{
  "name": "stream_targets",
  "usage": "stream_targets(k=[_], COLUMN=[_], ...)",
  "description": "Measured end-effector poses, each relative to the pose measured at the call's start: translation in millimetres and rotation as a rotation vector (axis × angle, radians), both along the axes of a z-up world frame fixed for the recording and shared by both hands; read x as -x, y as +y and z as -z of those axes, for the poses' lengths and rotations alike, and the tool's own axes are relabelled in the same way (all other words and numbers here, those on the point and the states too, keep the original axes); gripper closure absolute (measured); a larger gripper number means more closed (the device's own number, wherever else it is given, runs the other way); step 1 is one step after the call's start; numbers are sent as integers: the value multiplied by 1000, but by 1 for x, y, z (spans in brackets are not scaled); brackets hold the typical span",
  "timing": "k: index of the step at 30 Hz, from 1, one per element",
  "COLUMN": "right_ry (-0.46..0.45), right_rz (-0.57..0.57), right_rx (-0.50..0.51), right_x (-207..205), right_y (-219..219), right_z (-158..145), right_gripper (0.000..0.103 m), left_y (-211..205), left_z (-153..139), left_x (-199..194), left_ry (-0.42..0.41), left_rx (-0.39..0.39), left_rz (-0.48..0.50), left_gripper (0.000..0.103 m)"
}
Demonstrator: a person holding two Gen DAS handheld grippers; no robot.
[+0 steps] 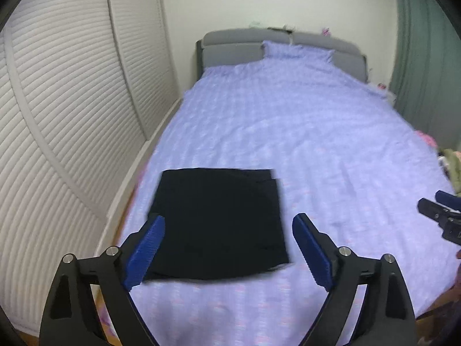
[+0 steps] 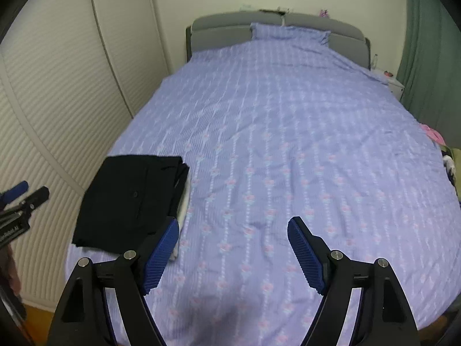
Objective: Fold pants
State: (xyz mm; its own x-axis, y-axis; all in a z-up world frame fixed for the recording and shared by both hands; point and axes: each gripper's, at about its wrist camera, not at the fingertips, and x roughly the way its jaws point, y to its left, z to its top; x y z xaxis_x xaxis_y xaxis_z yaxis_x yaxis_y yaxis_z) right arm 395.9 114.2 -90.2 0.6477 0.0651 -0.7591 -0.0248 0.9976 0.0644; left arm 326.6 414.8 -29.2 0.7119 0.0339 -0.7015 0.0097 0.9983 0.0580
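Black pants [image 1: 216,222] lie folded into a flat rectangle on the lilac bedspread [image 1: 288,121] near the bed's foot, left side. My left gripper [image 1: 227,225] is open and empty, held above the folded pants, its blue pads [image 1: 147,248] either side. In the right wrist view the pants [image 2: 129,201] lie to the left, with a white lining edge showing. My right gripper [image 2: 233,227] is open and empty over bare bedspread [image 2: 273,129], to the right of the pants. Each gripper shows at the other view's edge: the right [image 1: 440,210], the left [image 2: 20,199].
White louvred wardrobe doors [image 1: 63,115] run along the bed's left side. A grey headboard [image 1: 245,43] and a lilac pillow [image 1: 296,50] are at the far end. A green curtain [image 1: 423,66] hangs at right, with pink and green clothes [image 2: 438,144] at the bed's right edge.
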Motion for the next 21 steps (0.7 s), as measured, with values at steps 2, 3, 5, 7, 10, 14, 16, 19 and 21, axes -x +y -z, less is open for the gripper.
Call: stream_targets(k=[2, 3, 5, 7, 10, 14, 16, 19, 21], right_ry=[-20, -29, -39, -51, -71, -110, -111, -112, -120], right_rz=[6, 1, -1, -3, -6, 0, -1, -3, 0], right_rx=[3, -1, -8, -16, -23, -20, -12, -22, -19], right_x=[20, 30, 46, 68, 97, 137, 155, 182, 198], right_y=[-22, -33, -50, -72, -100, -138, -154, -179, -193], right_z=[-13, -20, -28, -38, -48, -57, -61, -66, -69], right_gripper=[15, 15, 15, 15, 15, 15, 15, 15, 15], left_y=[-28, -42, -65, -90, -122, -165, -186, -208, -226], left_z=[-12, -17, -24, -31, -39, -45, -46, -45, -46], left_x=[20, 31, 46, 66, 92, 129, 150, 174, 190], left_ry=[-22, -30, -39, -49, -63, -72, -76, -68, -68], left_rx=[7, 12, 27, 41, 44, 31, 21, 30, 31], left_rz=[-2, -5, 0, 0, 3, 6, -4, -10, -4], left_gripper=[4, 1, 1, 0, 0, 0, 0, 0, 0])
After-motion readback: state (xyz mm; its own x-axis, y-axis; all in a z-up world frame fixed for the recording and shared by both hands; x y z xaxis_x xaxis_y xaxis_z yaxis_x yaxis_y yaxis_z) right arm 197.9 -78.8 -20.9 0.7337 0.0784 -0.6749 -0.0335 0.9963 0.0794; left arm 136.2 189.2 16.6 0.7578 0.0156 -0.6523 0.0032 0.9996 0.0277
